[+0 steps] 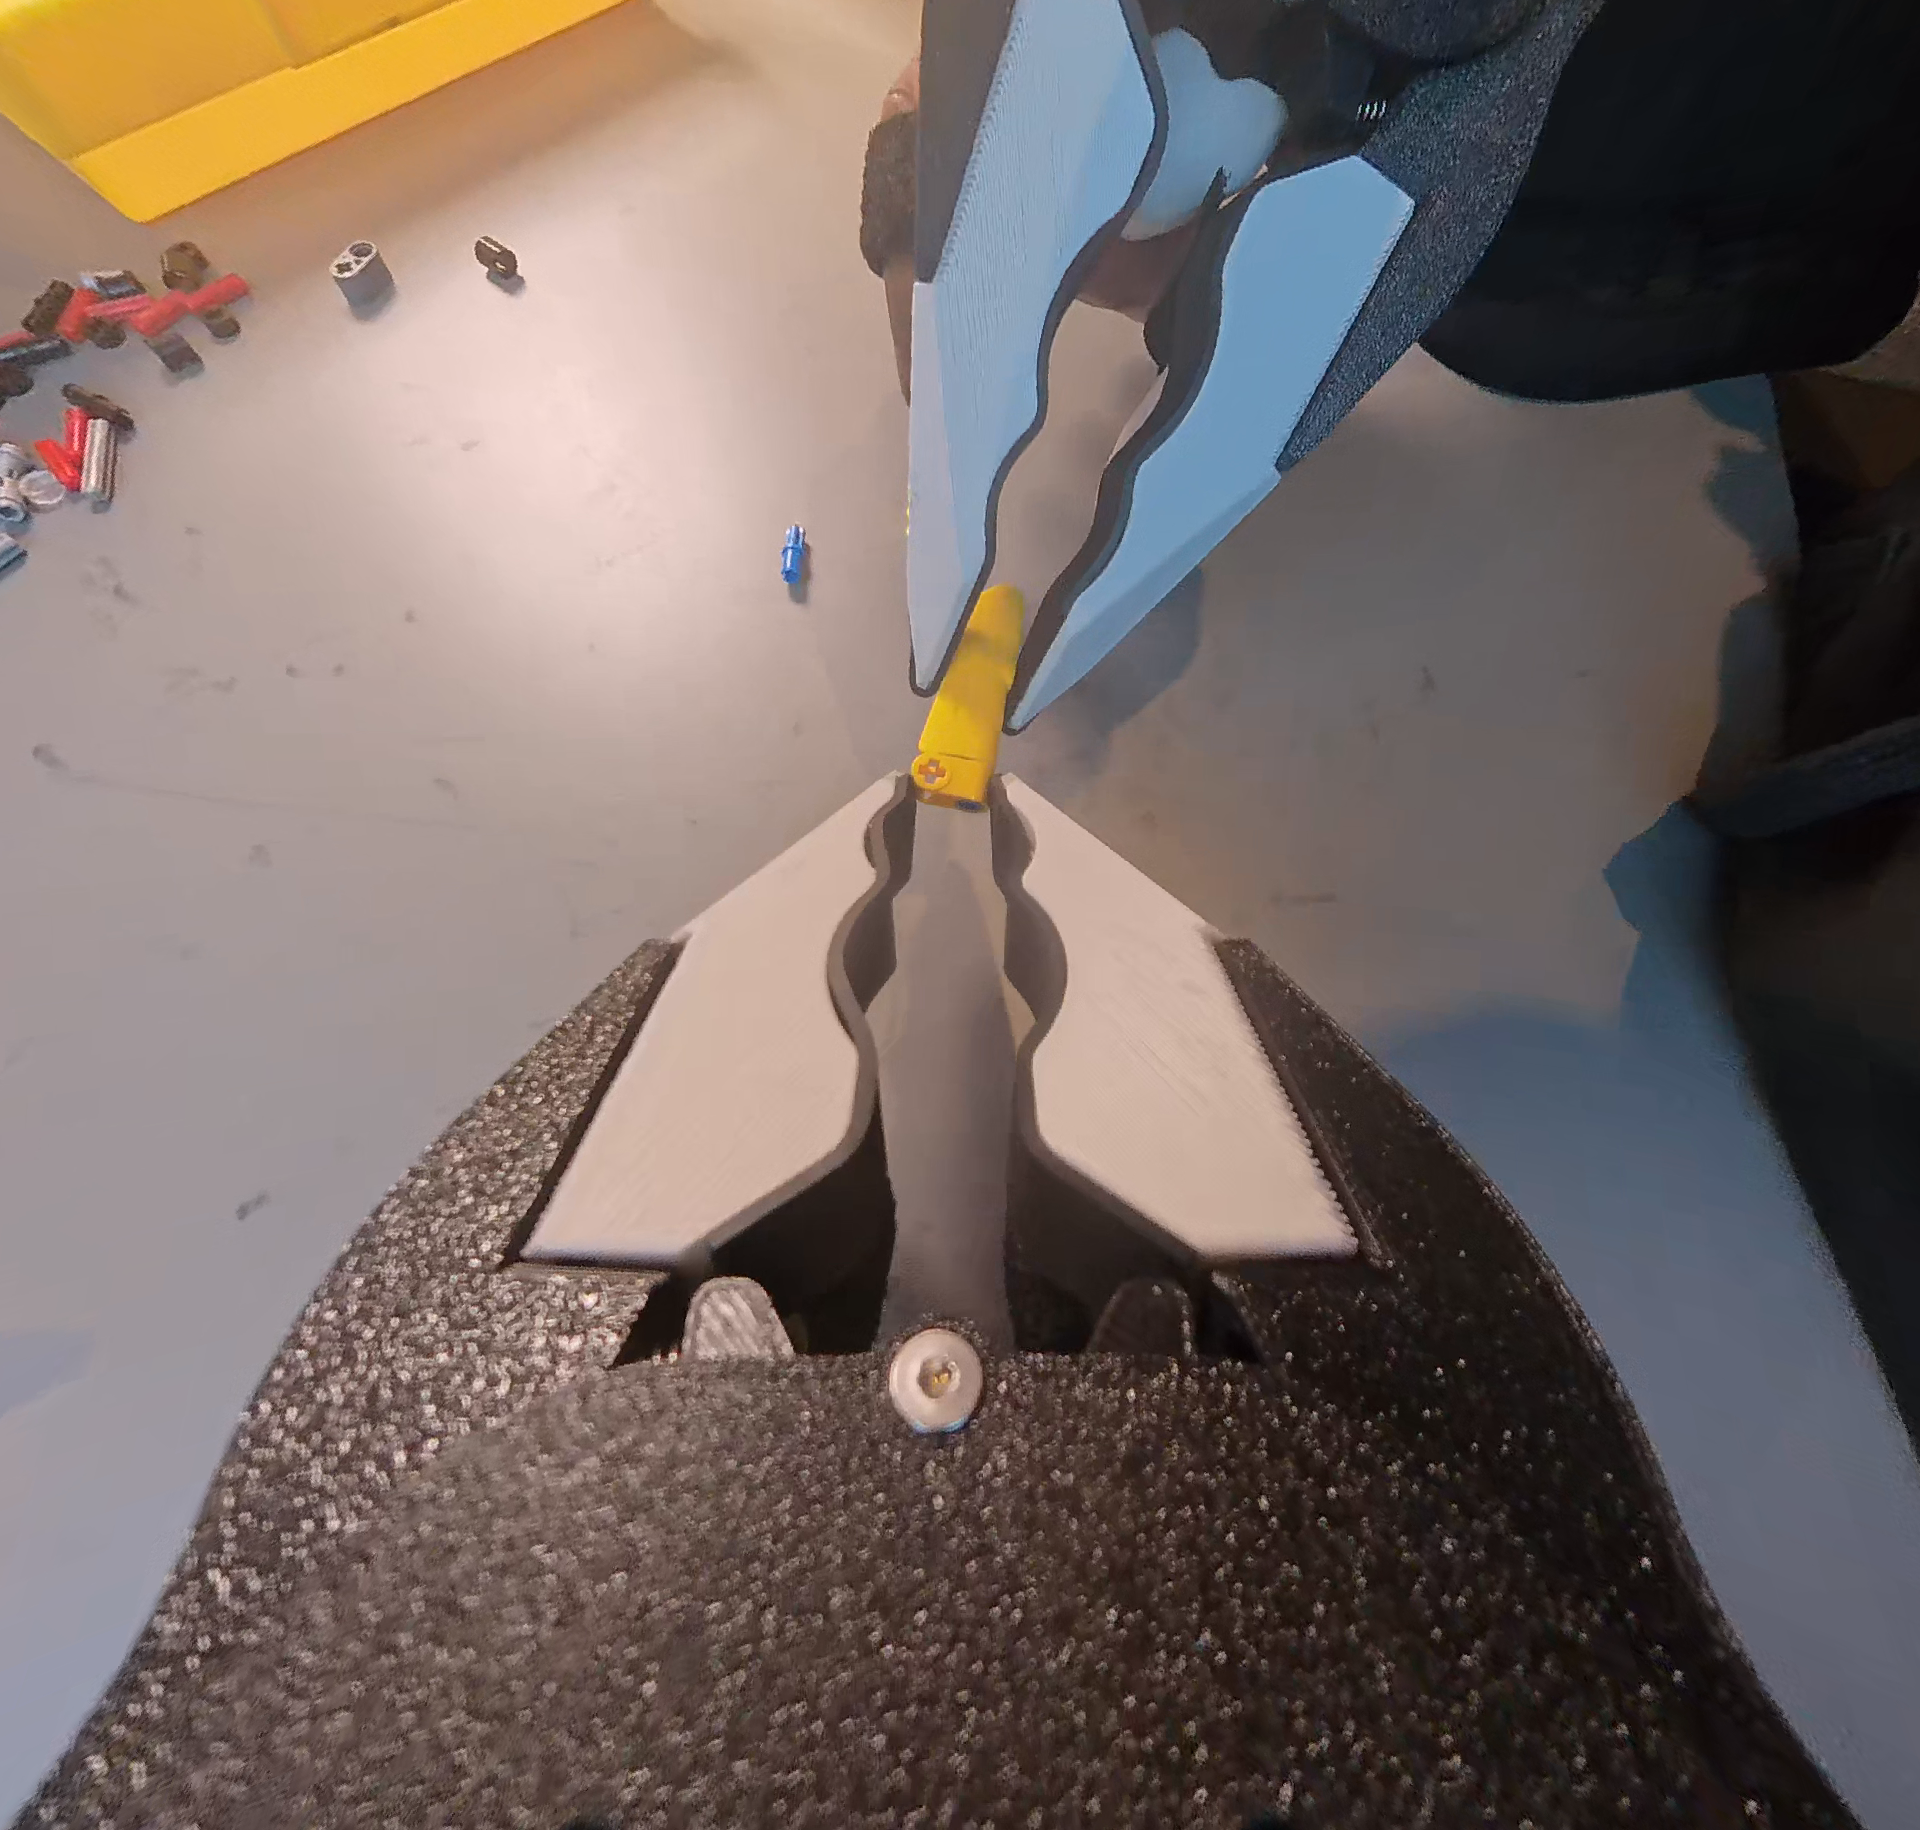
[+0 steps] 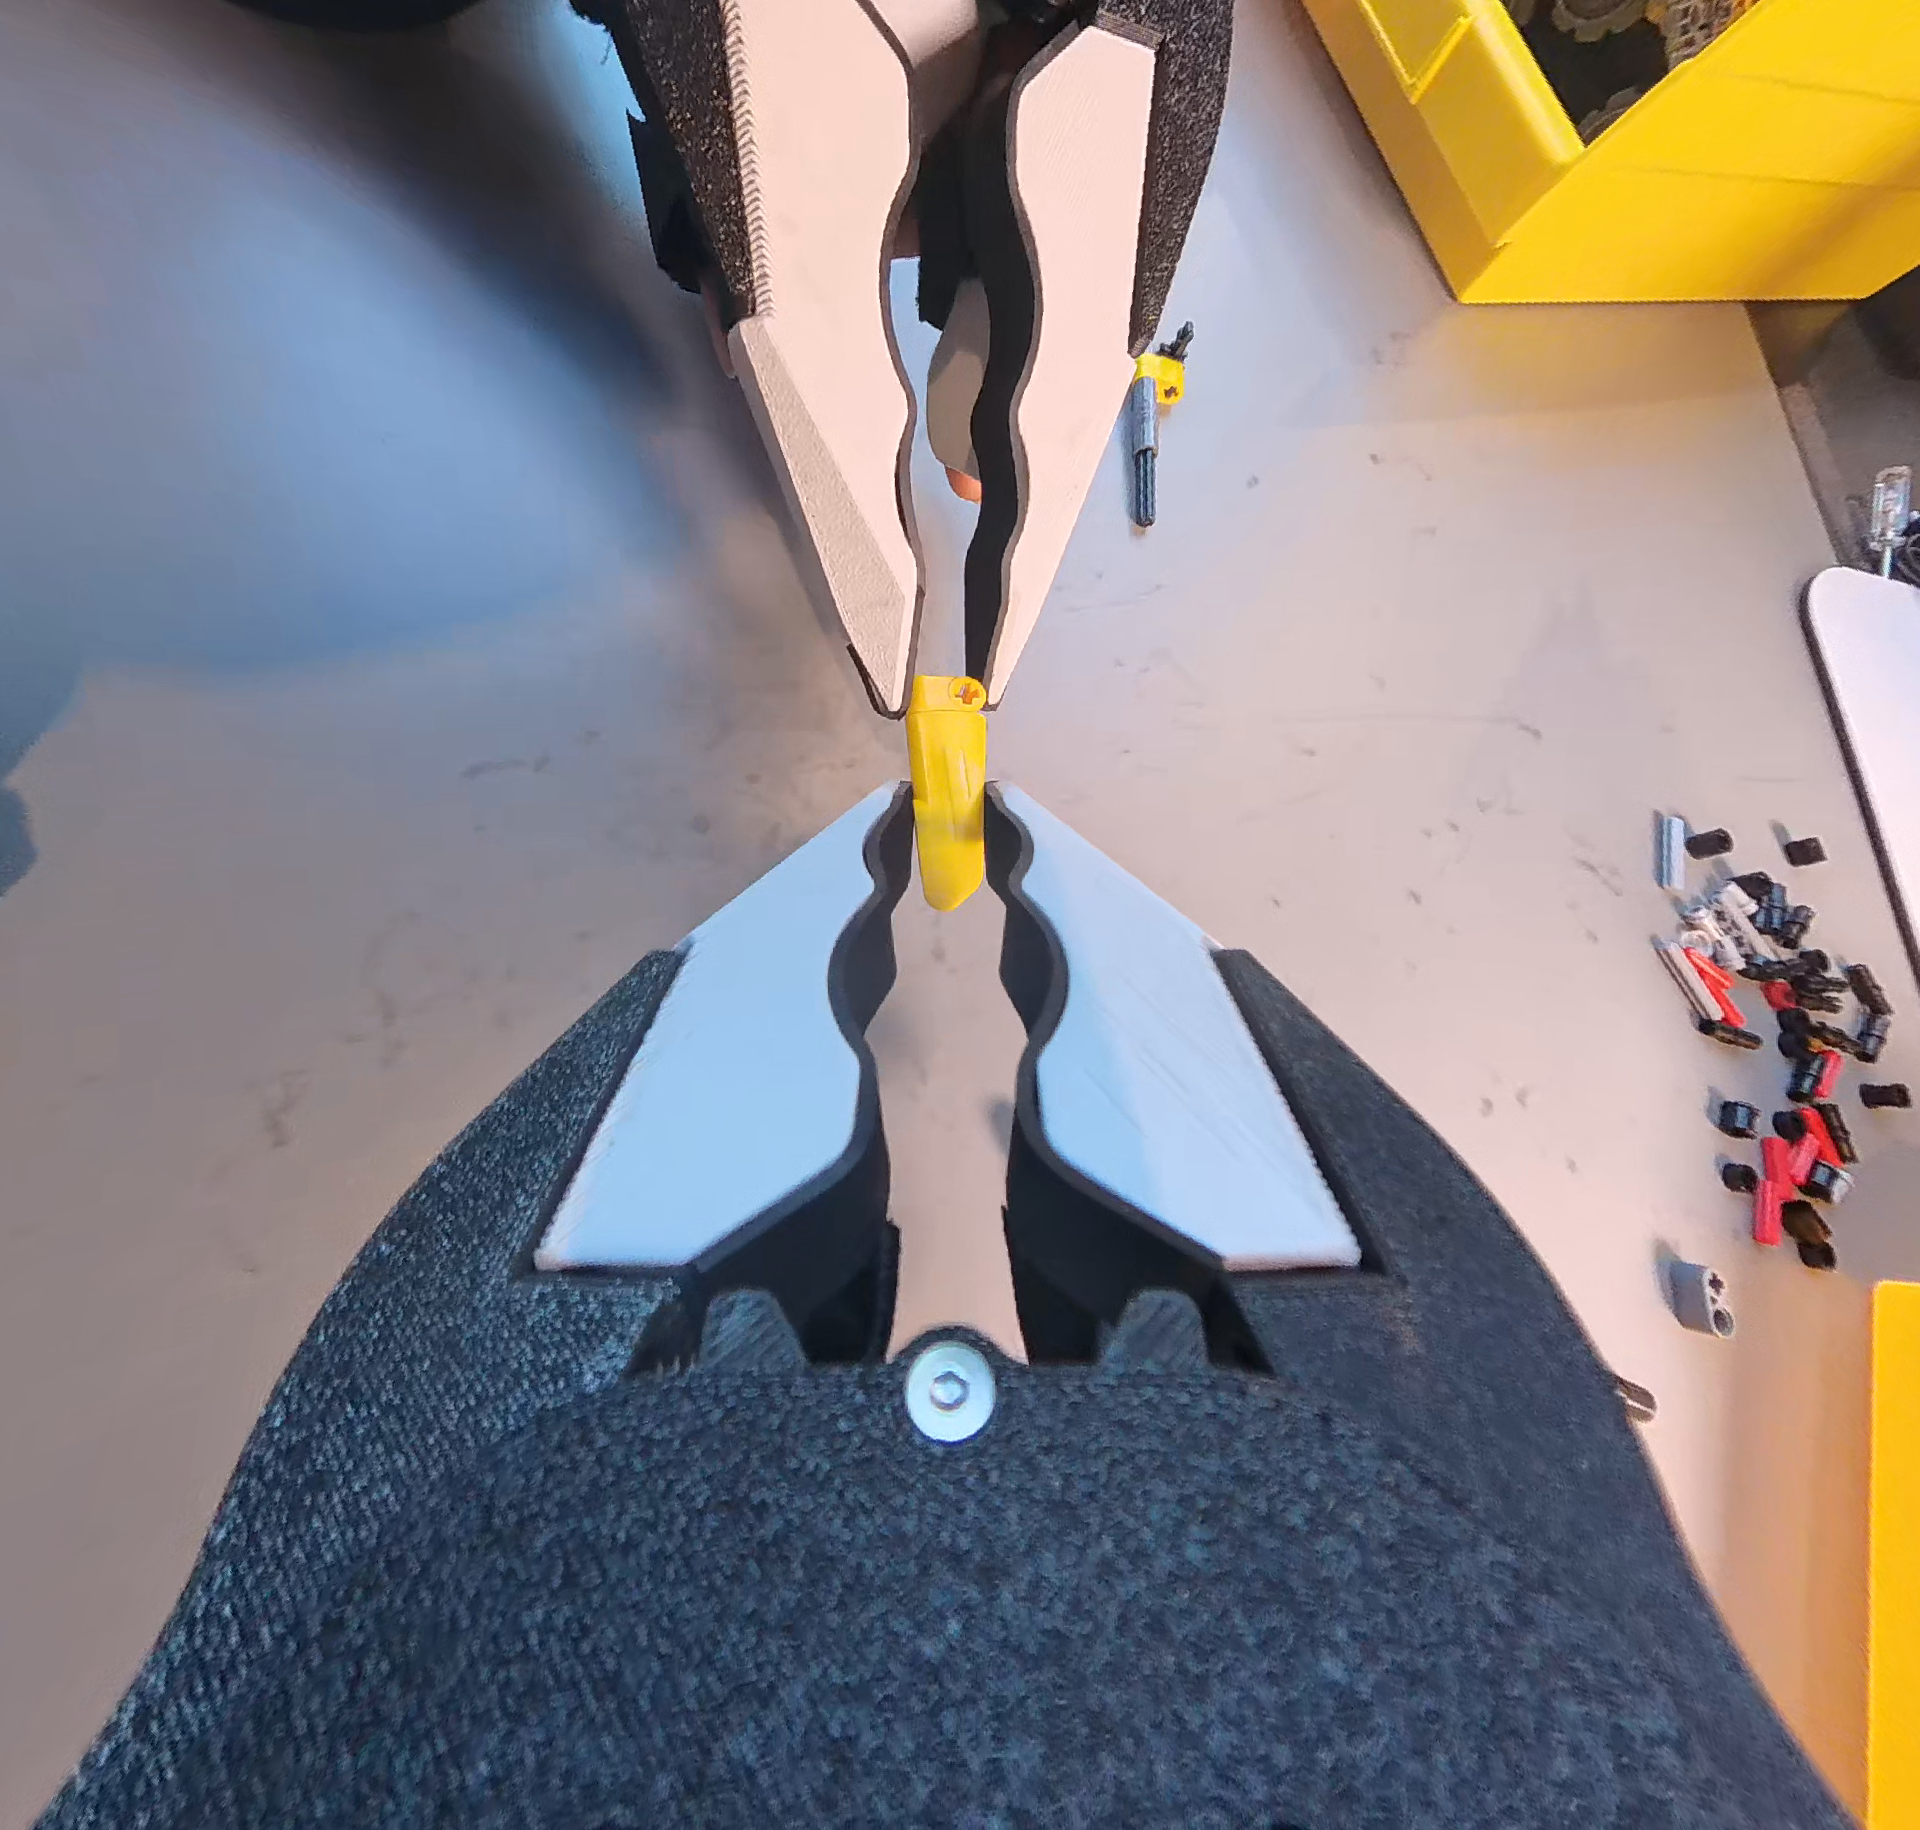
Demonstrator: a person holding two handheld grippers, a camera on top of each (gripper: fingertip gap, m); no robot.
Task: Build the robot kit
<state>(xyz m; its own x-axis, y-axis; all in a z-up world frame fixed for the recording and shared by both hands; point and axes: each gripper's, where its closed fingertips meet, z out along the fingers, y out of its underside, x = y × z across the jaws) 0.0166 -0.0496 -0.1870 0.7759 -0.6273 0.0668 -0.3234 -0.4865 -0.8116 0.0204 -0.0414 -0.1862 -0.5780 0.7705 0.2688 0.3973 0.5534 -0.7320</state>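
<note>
A small yellow plastic piece (image 1: 961,700) with a cross hole at one end is held above the table between both grippers, which face each other tip to tip. My left gripper (image 1: 948,791) is shut on its cross-hole end. My right gripper (image 2: 945,793) is shut on its tapered end (image 2: 945,824). In the left wrist view the right gripper (image 1: 961,705) comes in from above. In the right wrist view the left gripper (image 2: 940,705) comes in from above. A hand shows dimly behind each far gripper.
A pile of small red, black and grey parts (image 1: 94,346) (image 2: 1787,1032) lies on the grey table. A blue pin (image 1: 795,554), a grey connector (image 1: 364,274) and a grey axle with a yellow piece (image 2: 1148,430) lie loose. Yellow bins (image 1: 260,45) (image 2: 1662,118) stand at the back. Less than 4 cm separates the two grippers' tips. The right tips stand about 7 cm off the blue pin (image 1: 795,554).
</note>
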